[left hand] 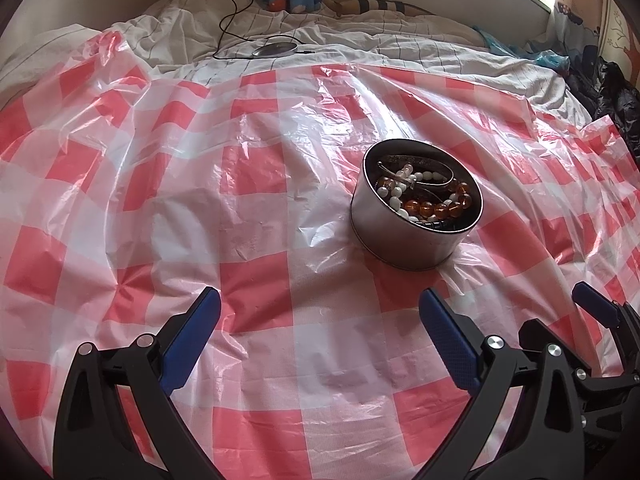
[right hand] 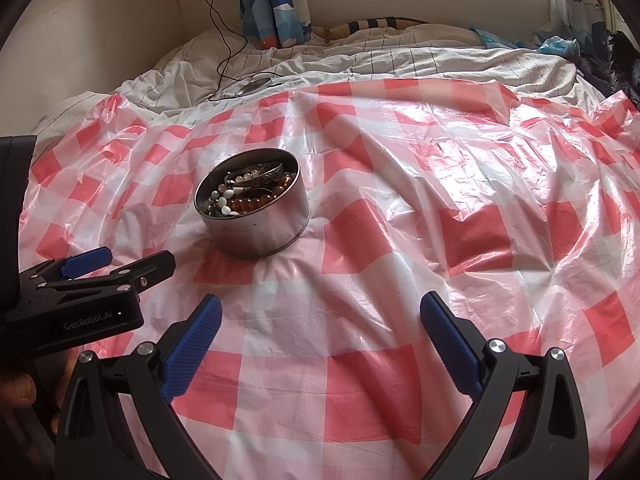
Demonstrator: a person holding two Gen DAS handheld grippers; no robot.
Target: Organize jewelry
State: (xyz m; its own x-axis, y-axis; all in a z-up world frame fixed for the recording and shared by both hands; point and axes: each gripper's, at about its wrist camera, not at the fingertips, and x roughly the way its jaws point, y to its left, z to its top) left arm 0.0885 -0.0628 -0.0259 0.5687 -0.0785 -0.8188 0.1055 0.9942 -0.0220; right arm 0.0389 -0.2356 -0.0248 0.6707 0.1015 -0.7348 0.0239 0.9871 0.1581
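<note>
A round metal tin (left hand: 408, 240) stands on the red-and-white checked plastic sheet (left hand: 256, 280). It holds amber beads (left hand: 436, 208), white beads (left hand: 394, 196) and a metal bangle (left hand: 434, 170). My left gripper (left hand: 320, 312) is open and empty, near and left of the tin. In the right wrist view the tin (right hand: 260, 228) sits ahead to the left, with amber beads (right hand: 256, 202) and white beads (right hand: 224, 200) inside. My right gripper (right hand: 320, 316) is open and empty, short of the tin. The left gripper (right hand: 120, 260) shows at the left edge of that view.
The sheet (right hand: 440, 240) covers a bed with a white striped duvet (left hand: 360, 40). A black cable and a round disc (left hand: 276, 48) lie on the duvet at the back. Dark clothing (left hand: 616, 96) lies at the far right. Curtains (right hand: 276, 4) hang behind.
</note>
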